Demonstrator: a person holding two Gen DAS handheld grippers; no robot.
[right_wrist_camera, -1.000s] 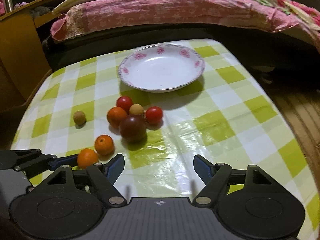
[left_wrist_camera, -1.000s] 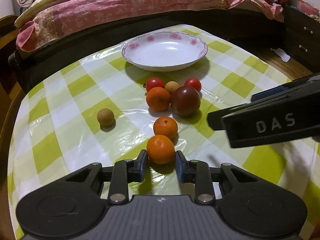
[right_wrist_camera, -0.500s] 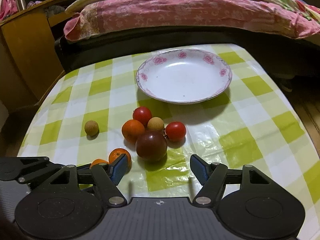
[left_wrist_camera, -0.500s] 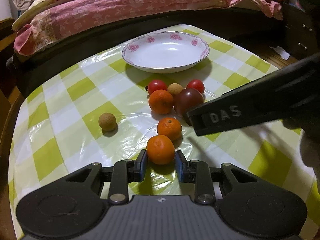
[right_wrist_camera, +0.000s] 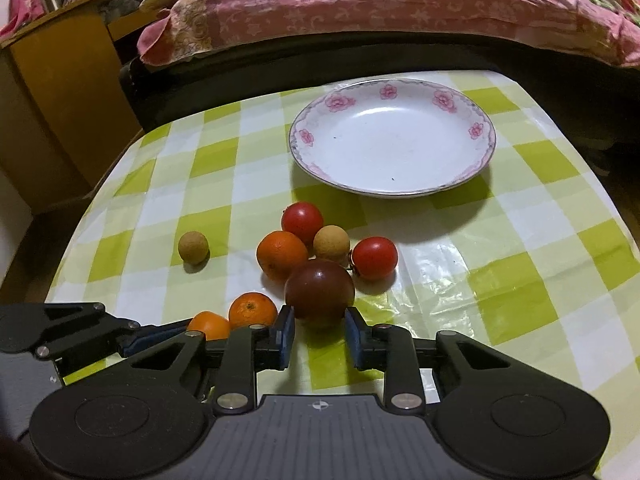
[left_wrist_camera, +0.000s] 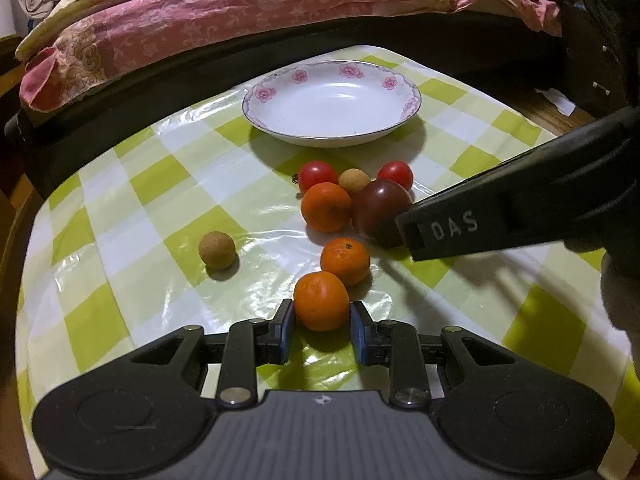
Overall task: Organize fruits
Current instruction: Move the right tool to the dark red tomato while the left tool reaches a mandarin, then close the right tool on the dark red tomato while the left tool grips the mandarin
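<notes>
A white plate with pink flowers (right_wrist_camera: 392, 148) stands at the far side of the green-checked table. In front of it lie several fruits. My left gripper (left_wrist_camera: 322, 328) is shut on the nearest mandarin (left_wrist_camera: 321, 300), which rests on the cloth. My right gripper (right_wrist_camera: 319, 326) has its jaws closing on the dark purple tomato (right_wrist_camera: 319, 294), and both blue pads touch its sides. Two more mandarins (left_wrist_camera: 345, 261) (left_wrist_camera: 326, 207), two red tomatoes (left_wrist_camera: 319, 176) (left_wrist_camera: 395, 175) and a tan longan (left_wrist_camera: 354, 181) crowd around it.
A second longan (left_wrist_camera: 217, 250) lies alone to the left. A bed with a pink quilt (left_wrist_camera: 240, 20) runs behind the table. A wooden cabinet (right_wrist_camera: 60, 100) stands at the far left. The cloth to the right of the fruits is bare.
My right gripper came forward to the fruit cluster and its wide jaws narrowed onto the dark tomato. The left gripper kept still with the mandarin in it.
</notes>
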